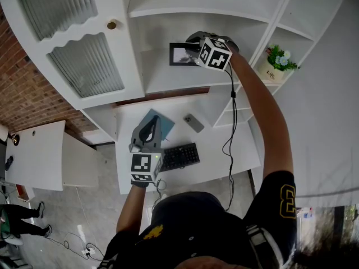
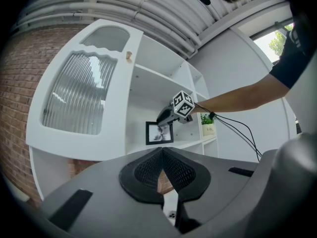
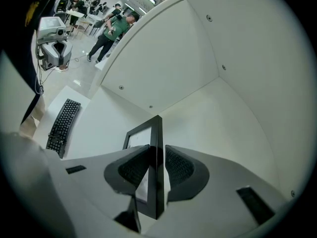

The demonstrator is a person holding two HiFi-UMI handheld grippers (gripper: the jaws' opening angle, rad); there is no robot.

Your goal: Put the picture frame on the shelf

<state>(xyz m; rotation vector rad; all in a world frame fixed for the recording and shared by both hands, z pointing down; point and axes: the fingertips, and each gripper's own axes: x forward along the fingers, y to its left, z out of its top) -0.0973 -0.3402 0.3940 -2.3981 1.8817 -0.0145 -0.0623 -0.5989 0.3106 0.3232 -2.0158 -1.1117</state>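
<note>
While right gripper [image 3: 157,158] pinches frame [image 3: 156,129] at shelf [image 1: 168,80] | left gripper [image 2: 162,155] closed, empty | seat base flat before release.

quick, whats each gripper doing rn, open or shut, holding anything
left gripper: shut, holding nothing
right gripper: shut on the picture frame

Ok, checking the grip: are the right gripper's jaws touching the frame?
Touching. The right gripper view shows the right gripper clamped on the frame, jaws against both faces, no gap.
</note>
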